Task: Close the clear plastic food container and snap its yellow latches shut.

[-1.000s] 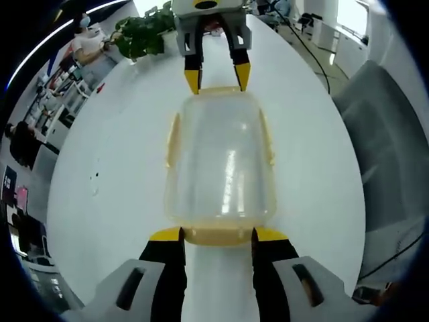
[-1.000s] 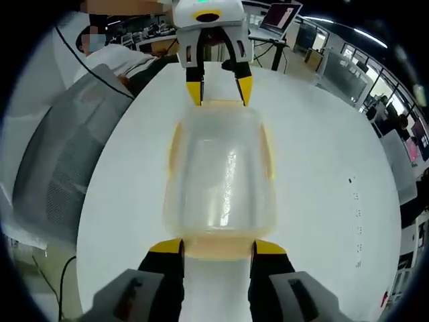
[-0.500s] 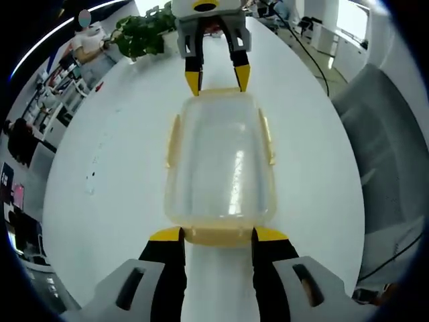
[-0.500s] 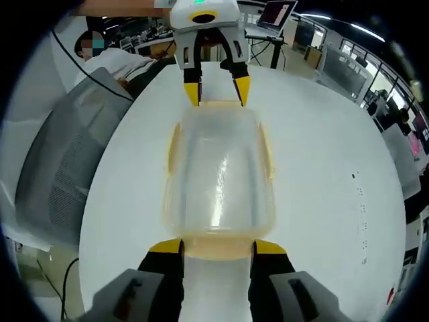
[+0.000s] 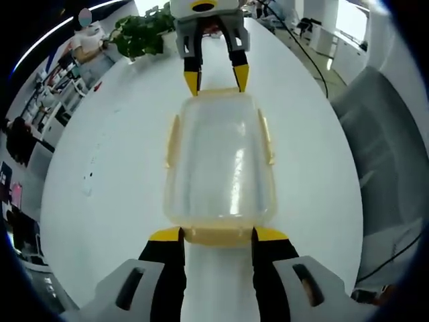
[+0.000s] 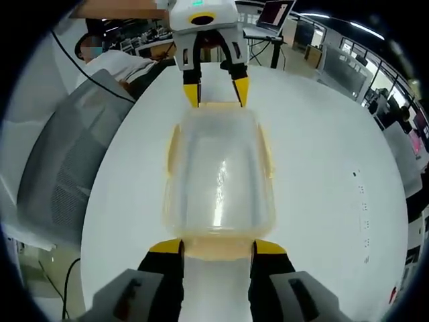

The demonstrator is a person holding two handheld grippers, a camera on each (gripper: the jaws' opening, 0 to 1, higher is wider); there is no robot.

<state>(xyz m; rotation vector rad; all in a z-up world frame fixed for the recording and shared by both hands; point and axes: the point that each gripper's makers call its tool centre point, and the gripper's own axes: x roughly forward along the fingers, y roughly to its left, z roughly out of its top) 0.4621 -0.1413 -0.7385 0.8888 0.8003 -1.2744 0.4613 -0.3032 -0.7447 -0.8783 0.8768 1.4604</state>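
Note:
The clear plastic container (image 5: 221,161) lies lengthwise on the white table with its lid on. Yellow latches run along its long sides (image 5: 173,137) and its short ends. My left gripper (image 5: 216,235) is open, its yellow-tipped jaws flanking the near end latch (image 5: 218,236). My right gripper (image 5: 216,79) faces it from the far end, open, its tips either side of the far end latch. In the right gripper view the same container (image 6: 220,168) lies between my right gripper (image 6: 216,247) and my left gripper (image 6: 216,94).
The round white table (image 5: 114,168) has bare surface on both sides of the container. A potted plant (image 5: 141,33) stands at its far edge. A grey chair (image 6: 67,168) sits close to the table rim. A seated person (image 6: 114,64) and a laptop (image 6: 278,17) are beyond.

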